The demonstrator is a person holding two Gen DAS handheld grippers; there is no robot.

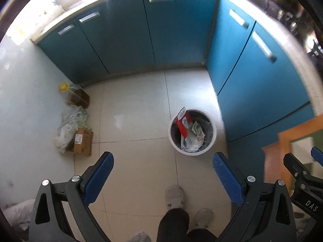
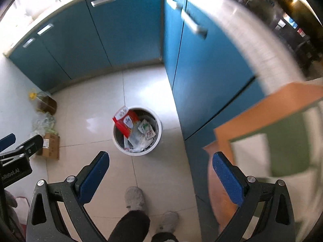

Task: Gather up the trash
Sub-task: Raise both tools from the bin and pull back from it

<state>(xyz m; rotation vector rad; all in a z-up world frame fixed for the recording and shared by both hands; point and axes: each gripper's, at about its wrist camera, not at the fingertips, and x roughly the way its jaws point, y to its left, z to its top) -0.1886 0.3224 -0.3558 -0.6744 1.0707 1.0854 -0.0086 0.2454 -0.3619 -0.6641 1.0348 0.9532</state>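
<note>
A white round trash bin (image 1: 213, 130) stands on the tiled floor near the blue cabinets; it also shows in the right wrist view (image 2: 158, 130). A red and white carton (image 1: 183, 124) (image 2: 125, 123) and crumpled papers (image 1: 196, 133) (image 2: 145, 131) lie in it. My left gripper (image 1: 163, 165) is open and empty, held high above the floor, short of the bin. My right gripper (image 2: 160, 165) is open and empty too, to the right of the left one. The right gripper's fingers (image 1: 292, 163) show at the left wrist view's right edge.
A cardboard box (image 1: 83, 142), crumpled plastic bags (image 1: 70, 121) and an oil bottle with a yellow cap (image 1: 77, 96) sit by the left wall. Blue cabinets (image 1: 141, 36) line the back and right. An orange-framed door (image 2: 262, 109) is at right. The person's slippered feet (image 1: 174, 196) are below.
</note>
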